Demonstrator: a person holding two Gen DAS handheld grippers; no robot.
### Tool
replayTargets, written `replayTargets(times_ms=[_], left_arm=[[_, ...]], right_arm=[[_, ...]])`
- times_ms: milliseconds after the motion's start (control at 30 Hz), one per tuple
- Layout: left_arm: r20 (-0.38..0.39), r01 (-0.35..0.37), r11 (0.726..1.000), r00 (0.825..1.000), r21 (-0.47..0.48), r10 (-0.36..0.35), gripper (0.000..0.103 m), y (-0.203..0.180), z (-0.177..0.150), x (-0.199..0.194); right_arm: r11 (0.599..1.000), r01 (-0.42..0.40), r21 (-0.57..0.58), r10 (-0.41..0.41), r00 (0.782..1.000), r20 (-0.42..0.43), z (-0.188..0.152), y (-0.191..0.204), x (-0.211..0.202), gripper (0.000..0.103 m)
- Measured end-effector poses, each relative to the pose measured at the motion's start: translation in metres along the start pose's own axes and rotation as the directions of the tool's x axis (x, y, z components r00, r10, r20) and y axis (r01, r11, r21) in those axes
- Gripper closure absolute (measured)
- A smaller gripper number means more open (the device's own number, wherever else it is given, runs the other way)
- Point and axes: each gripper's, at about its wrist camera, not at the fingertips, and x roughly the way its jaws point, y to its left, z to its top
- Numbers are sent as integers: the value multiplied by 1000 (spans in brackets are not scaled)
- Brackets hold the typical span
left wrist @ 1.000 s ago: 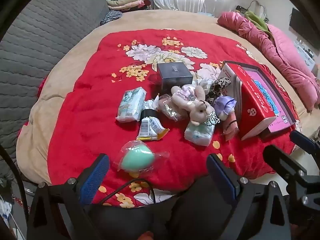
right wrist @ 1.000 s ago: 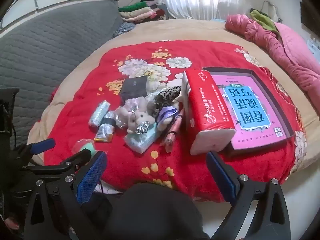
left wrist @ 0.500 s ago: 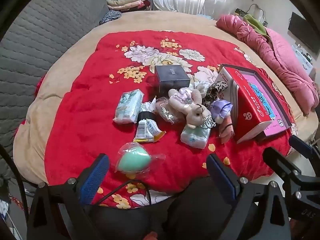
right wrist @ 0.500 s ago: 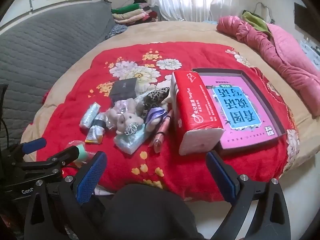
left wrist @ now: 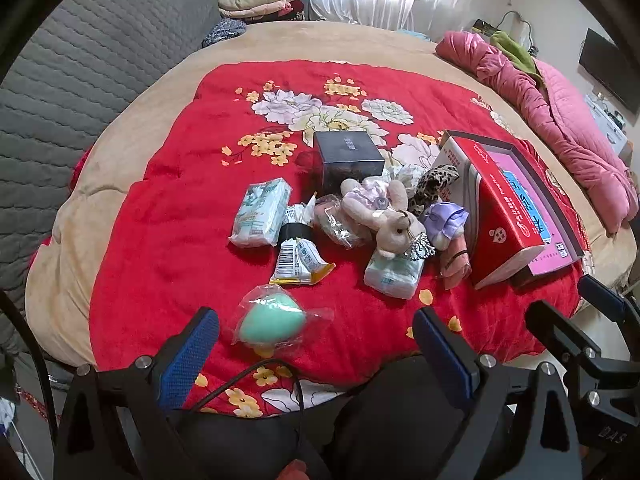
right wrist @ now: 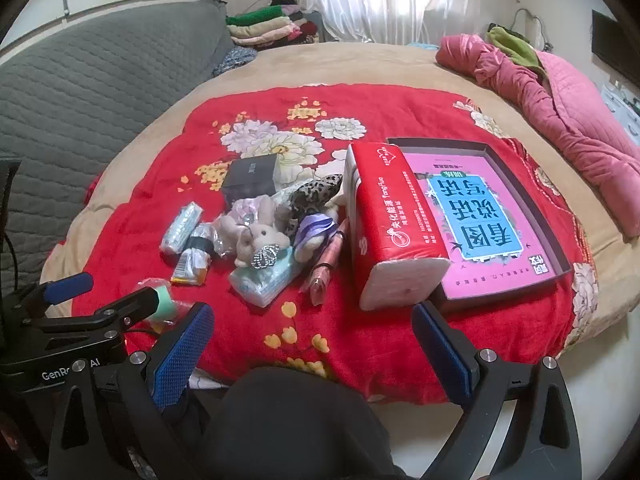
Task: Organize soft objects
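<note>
Red blanket (left wrist: pixel 152 240) on bed, soft items piled mid-blanket toward near edge. Mint sponge (left wrist: pixel 270 322) in clear wrap lying alone at near edge, just ahead of left gripper (left wrist: pixel 316 340), slightly left of centre between its jaws; long axis roughly crosswise to them. Left gripper nearer, so likely first pick. Left jaws spread wide, nothing held. Right gripper (right wrist: pixel 312 344) also wide apart, empty, held level off near edge, facing tissue pack (right wrist: pixel 390 224) and pink tray (right wrist: pixel 516 184) toward right edge. Plush rabbit (left wrist: pixel 394 224), small tissue packets, scrunchies heaped between black box (left wrist: pixel 348 156) and tissue pack. Nothing sorted yet, by the look.
</note>
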Motion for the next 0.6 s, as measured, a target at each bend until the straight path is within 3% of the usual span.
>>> replayTargets(times_ms=[600], left_arm=[[12, 2, 1000, 1000, 3, -2, 5, -1, 1, -3]], right_arm=[[1000, 14, 0, -14, 1000, 7, 1, 1, -4, 4]])
